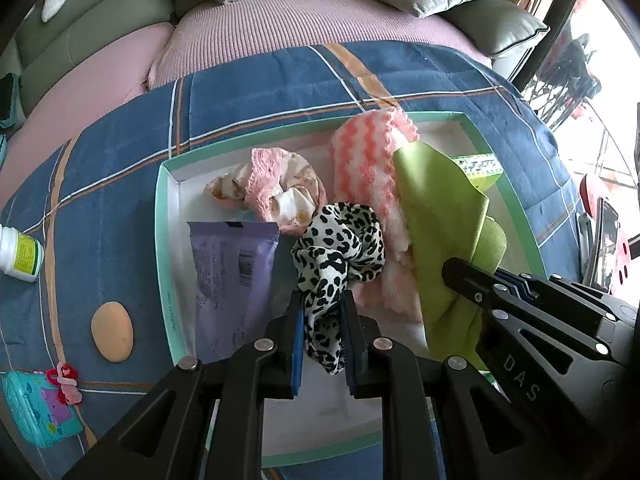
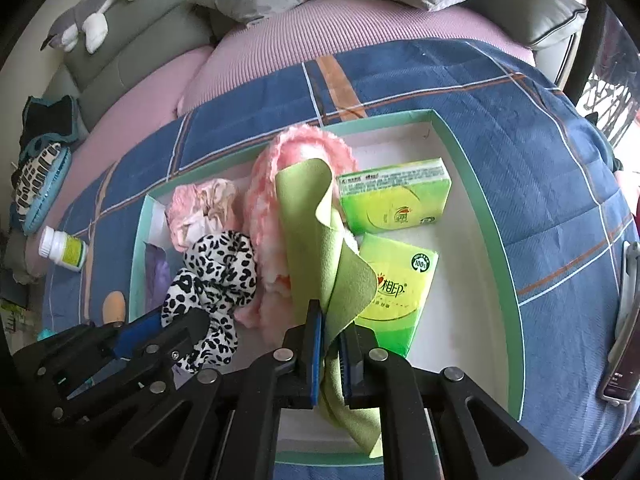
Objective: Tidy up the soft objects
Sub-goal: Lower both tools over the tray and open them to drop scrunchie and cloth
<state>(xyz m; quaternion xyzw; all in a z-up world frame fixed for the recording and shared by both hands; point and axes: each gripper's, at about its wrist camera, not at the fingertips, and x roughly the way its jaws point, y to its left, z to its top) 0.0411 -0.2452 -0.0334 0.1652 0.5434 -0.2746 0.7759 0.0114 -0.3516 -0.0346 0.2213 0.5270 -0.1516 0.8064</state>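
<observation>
While our left gripper (image 1: 322,312) clenches the scrunchie (image 1: 340,240) and our right gripper (image 2: 330,344) the green cloth (image 2: 316,216), we risk the cloth snagging the pink towel (image 2: 264,200) at eleven o'clock.

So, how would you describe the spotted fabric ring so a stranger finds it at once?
Look in the shallow teal-rimmed box on the blue plaid sheet. Near its middle, beside the pink-and-white fluffy cloth, lies the scrunchie, the only black-and-white leopard print there.
</observation>
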